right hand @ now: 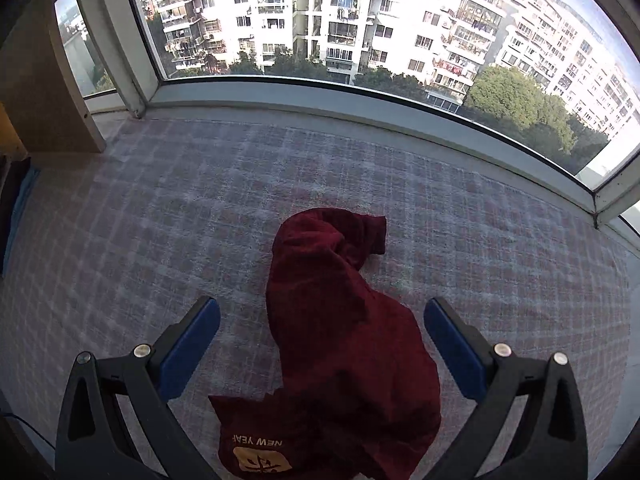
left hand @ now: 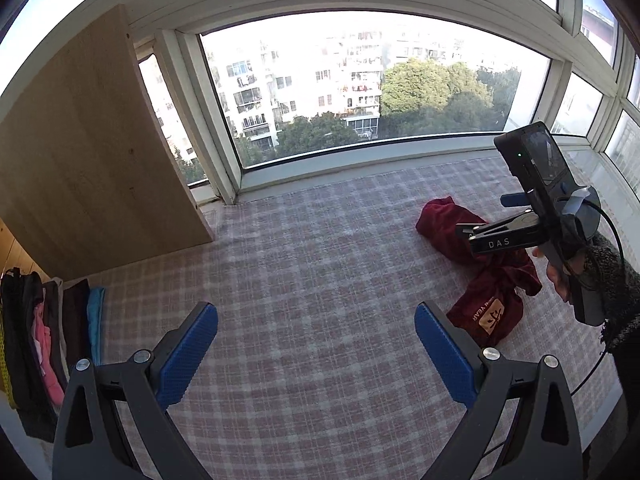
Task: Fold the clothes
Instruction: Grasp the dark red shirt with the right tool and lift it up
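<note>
Closest in, the right tongs (right hand: 322,354) hang spread wide over the near end of the garment (right hand: 340,344), gripping nothing; their blue pads flank the cloth without touching it. The garment is a dark red thing, bunched into a long crumpled heap on the checked surface (right hand: 160,240), with a gold emblem and the words "NEW YEAR" on the end nearest the tongs. It looks soft and limp, fairly thick, maybe fleece or velour, so I would expect it to sag and drape once lifted instead of holding a shape, and to be light enough for one pinch. It should not slip much against ribbed pads. The printed end looks like the best place to take it, at an edge or corner, since the middle is piled several layers deep.

Off to the side, the left tongs (left hand: 316,354) are also spread wide and empty, above bare cloth, well apart from the garment.

Farther left some clothes (left hand: 44,344) stand beside a wooden cabinet (left hand: 92,152). Beyond is the window (right hand: 320,20).
</note>
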Motion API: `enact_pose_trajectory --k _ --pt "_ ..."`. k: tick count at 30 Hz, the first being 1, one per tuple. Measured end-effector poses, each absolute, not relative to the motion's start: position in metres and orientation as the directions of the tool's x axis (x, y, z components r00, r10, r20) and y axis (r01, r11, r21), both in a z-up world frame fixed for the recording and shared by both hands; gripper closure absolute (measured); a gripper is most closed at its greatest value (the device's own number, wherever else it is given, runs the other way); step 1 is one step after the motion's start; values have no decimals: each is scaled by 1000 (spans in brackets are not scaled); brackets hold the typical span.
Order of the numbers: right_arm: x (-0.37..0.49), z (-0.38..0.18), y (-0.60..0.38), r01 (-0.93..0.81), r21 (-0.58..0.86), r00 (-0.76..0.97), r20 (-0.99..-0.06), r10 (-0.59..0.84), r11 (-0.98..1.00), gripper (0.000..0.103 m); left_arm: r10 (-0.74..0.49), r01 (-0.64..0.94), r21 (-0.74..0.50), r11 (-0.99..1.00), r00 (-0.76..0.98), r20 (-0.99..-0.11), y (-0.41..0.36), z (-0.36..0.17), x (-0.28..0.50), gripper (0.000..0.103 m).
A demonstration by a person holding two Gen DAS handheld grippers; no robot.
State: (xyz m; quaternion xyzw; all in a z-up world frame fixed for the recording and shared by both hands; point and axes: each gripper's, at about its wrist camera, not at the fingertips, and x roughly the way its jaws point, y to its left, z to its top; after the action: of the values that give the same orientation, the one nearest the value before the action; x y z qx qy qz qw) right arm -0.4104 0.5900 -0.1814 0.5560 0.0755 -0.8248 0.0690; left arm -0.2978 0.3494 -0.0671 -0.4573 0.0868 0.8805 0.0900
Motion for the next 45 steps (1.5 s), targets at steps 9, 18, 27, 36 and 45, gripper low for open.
enact_pose_trajectory --k 9,18,27,36,45 --pt "-417 -228 597 203 1 -231 -972 -49 -979 54 7 -172 109 -979 -562 -827 333 -85 -305 4" --pt "-396 -216 615 146 103 -246 -959 -137 -984 89 -4 -212 173 -962 -624 -782 349 -69 -291 4" --pt "-359 -150 627 141 132 -354 -919 -174 -981 89 -67 -187 269 -945 -694 -717 365 -61 -283 4" --pt "-317 -152 641 104 154 -350 -919 -181 -983 89 234 -367 -17 -930 -557 -797 404 -82 -259 4" --pt "-261 -107 633 144 257 -393 -872 -293 -956 89 142 -334 66 -940 -562 -815 404 -108 -253 4"
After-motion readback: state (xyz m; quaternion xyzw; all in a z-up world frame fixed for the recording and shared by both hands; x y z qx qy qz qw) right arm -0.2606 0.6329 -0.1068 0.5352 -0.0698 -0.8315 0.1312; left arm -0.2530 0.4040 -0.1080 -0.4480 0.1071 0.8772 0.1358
